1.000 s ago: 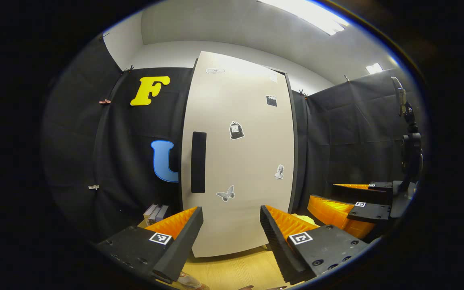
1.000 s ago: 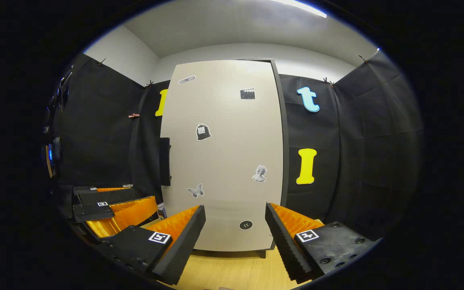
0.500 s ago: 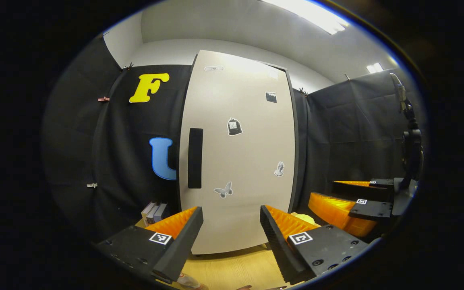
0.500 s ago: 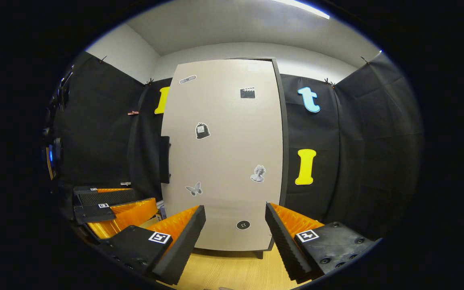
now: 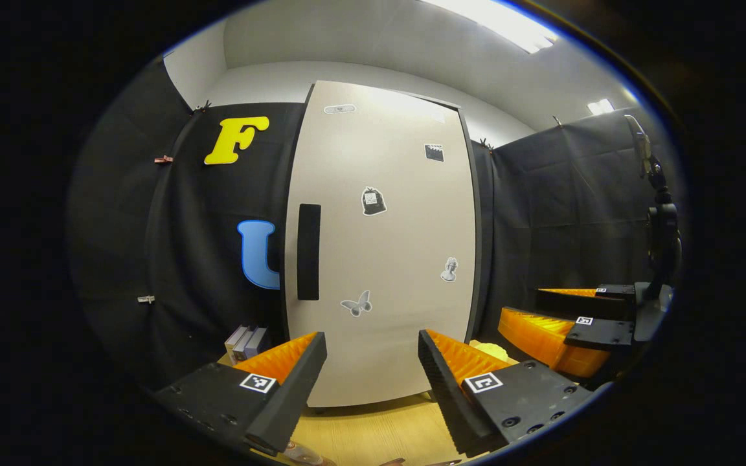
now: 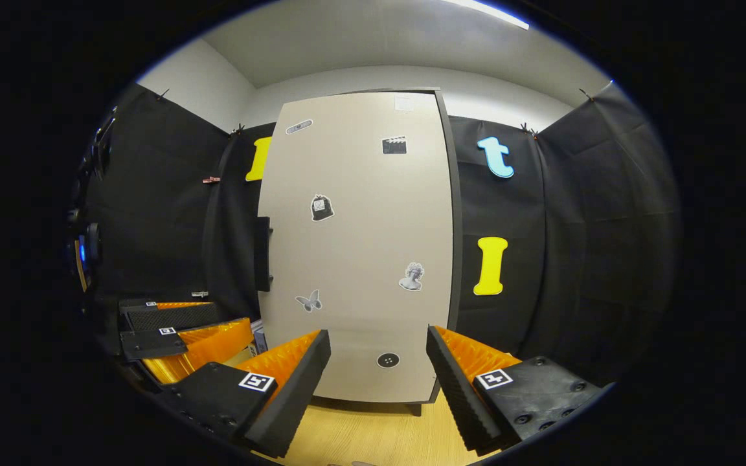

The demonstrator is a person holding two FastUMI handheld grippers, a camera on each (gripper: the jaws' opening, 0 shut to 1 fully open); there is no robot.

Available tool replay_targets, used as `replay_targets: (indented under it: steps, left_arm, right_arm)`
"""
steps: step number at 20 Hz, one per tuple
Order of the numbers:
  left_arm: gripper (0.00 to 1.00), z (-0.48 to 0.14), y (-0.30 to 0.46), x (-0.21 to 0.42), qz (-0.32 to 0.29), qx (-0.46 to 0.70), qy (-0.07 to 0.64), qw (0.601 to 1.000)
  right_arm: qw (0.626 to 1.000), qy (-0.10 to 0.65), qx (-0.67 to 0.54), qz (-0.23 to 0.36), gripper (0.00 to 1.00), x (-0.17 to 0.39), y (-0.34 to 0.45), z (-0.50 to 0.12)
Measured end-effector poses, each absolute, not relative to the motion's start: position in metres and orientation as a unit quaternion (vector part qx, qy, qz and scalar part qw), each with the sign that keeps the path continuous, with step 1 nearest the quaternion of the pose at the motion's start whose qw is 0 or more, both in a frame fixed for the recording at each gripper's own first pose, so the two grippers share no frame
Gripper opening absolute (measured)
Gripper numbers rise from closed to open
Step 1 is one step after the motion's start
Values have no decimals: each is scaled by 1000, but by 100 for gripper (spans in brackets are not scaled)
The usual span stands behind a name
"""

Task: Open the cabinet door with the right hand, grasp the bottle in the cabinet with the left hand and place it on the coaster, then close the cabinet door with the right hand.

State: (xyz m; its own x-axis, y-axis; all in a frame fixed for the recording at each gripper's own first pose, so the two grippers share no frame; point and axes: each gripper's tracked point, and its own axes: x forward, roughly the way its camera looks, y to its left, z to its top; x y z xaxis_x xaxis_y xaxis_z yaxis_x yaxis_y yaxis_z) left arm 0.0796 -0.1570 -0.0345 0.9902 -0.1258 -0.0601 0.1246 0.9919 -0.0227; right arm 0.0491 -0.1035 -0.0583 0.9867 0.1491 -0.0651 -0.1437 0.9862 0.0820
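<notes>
Starting on the left, we see a short row of books (image 5: 247,341) standing on the wooden table (image 5: 379,433) against the booth wall, out of the working lane. Next comes our left gripper (image 5: 372,382), fingers spread wide with nothing between them. It hangs low, facing the cabinet door (image 5: 379,252); we judge it is parked there, ready to reach in once the way is clear.

Moving right, the door itself is shut, its pale face dotted with stickers. The dark vertical handle (image 5: 309,252) sits along the door's left edge, so the hinge is likely on the right and the door should swing toward the right side.

The bottle we cannot see; by the task it sits behind that closed door. Something yellow (image 5: 491,350) peeks past the left gripper's right finger near the cabinet's foot. It may be the coaster, but we cannot tell.

Further right, our right gripper (image 6: 378,385) is also wide open and empty, squared to the door but apart from it. The handle (image 6: 263,254) lies up and to its left, so opening is not yet begun.
</notes>
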Motion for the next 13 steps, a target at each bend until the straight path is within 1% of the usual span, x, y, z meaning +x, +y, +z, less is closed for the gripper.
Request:
replay_targets:
  steps: [13]
  left_arm:
    - [90,-34,-156,86,-65,-4,27,997]
  right_arm:
    - [996,34,36,80,96,54,-102,-58]
